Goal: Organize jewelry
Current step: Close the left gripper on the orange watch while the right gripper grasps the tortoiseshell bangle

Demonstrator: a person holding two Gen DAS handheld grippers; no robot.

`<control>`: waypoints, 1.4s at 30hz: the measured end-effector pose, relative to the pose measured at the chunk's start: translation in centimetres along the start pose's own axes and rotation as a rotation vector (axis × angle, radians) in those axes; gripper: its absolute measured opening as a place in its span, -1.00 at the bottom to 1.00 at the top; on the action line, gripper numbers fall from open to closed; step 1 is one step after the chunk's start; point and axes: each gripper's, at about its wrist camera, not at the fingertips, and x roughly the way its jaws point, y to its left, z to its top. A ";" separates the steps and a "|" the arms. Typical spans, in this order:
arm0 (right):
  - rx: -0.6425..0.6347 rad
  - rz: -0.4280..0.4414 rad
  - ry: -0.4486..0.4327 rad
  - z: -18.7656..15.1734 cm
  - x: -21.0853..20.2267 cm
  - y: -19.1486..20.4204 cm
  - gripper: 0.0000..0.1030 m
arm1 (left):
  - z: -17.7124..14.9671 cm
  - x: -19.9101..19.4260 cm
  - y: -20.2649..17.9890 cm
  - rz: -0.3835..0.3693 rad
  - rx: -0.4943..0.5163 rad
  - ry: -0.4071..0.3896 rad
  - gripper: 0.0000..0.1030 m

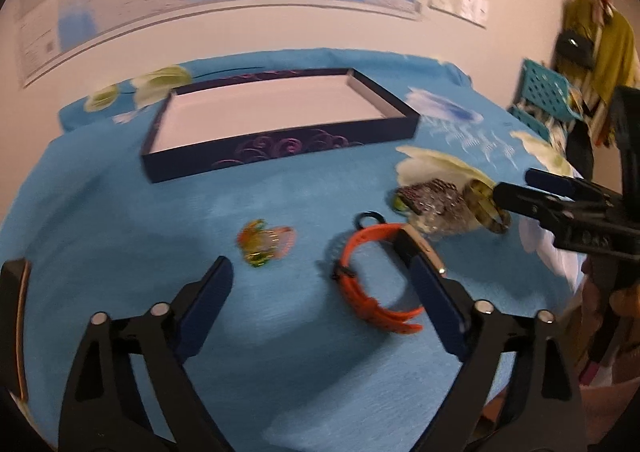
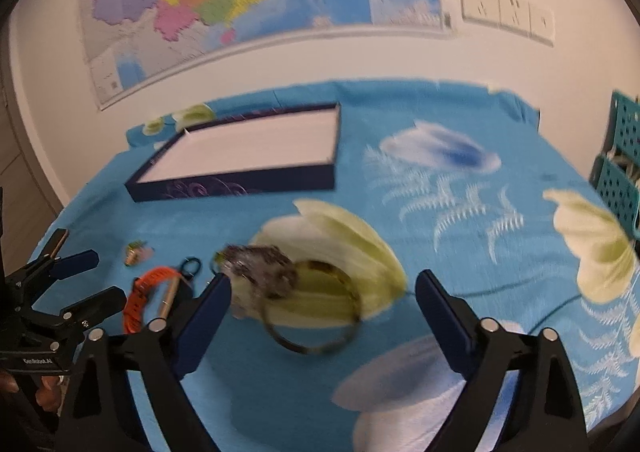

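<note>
A shallow dark-blue tray with a white floor lies at the back of the blue cloth; it also shows in the right wrist view. An orange-strapped watch lies by my left gripper's right finger; it also shows in the right wrist view. A small orange-green trinket lies ahead of my left gripper, which is open and empty. A sparkly dark bracelet and a dark bangle lie between the fingers of my open right gripper.
The blue floral cloth covers the table. A small dark ring lies behind the watch. Teal baskets stand at the right edge. A wall map and sockets are behind.
</note>
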 end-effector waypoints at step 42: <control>-0.065 0.015 0.109 1.0 2.8 -2.0 -0.90 | 1.8 3.5 -1.8 -0.151 0.159 0.172 -0.86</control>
